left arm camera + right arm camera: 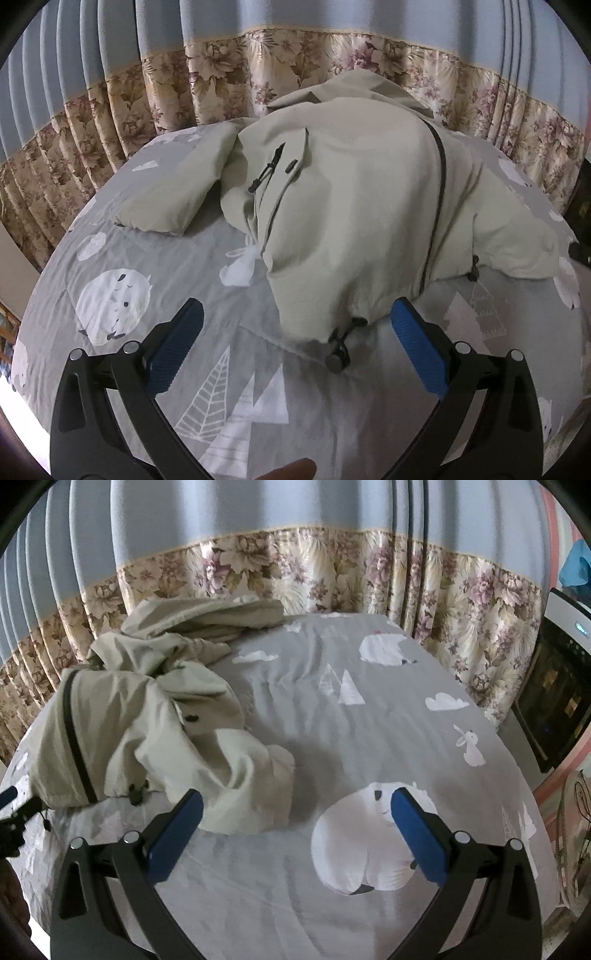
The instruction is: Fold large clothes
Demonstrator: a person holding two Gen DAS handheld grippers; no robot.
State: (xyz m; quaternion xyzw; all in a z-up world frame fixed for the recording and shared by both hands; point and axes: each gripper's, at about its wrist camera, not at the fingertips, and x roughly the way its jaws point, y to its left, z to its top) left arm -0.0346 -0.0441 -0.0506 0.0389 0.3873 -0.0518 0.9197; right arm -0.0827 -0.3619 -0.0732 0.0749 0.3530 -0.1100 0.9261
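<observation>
Grey bed sheet [369, 746] with white animal and tree prints covers the bed; blue curtain [258, 513] with a floral lower band hangs along the far edge. Dark appliance [554, 686] with a white top stands off the bed's right side in the right wrist view.

Beige jacket [351, 206] lies crumpled on the bed, not flat. Left wrist view: bulk sits centre to right, black zipper line [437, 206] runs down its right part, one sleeve [177, 192] stretches out flat to the left, far part bunched up against the curtain. Hem edge faces the camera, with a drawcord toggle [338, 356] lying on the sheet just below it. Bare sheet to the left and in front of the jacket.

Left hand-held gripper [295, 350]: blue pads wide apart, nothing clamped, hem corner and toggle lying between the fingers. Can't tell if the pads touch the cloth. A fingertip [291, 470] shows at the bottom edge.

Right wrist view: jacket [147, 720] piled at the left half of the bed, a fold of it spilling toward the near side, just beside the left finger [177, 834]. Whole right half of the sheet is open.

Right hand-held gripper [295, 830]: fingers spread wide, holding nothing, over bare sheet and a white animal print [354, 845]. Tip of the other gripper [18, 812] shows at the far left edge.
</observation>
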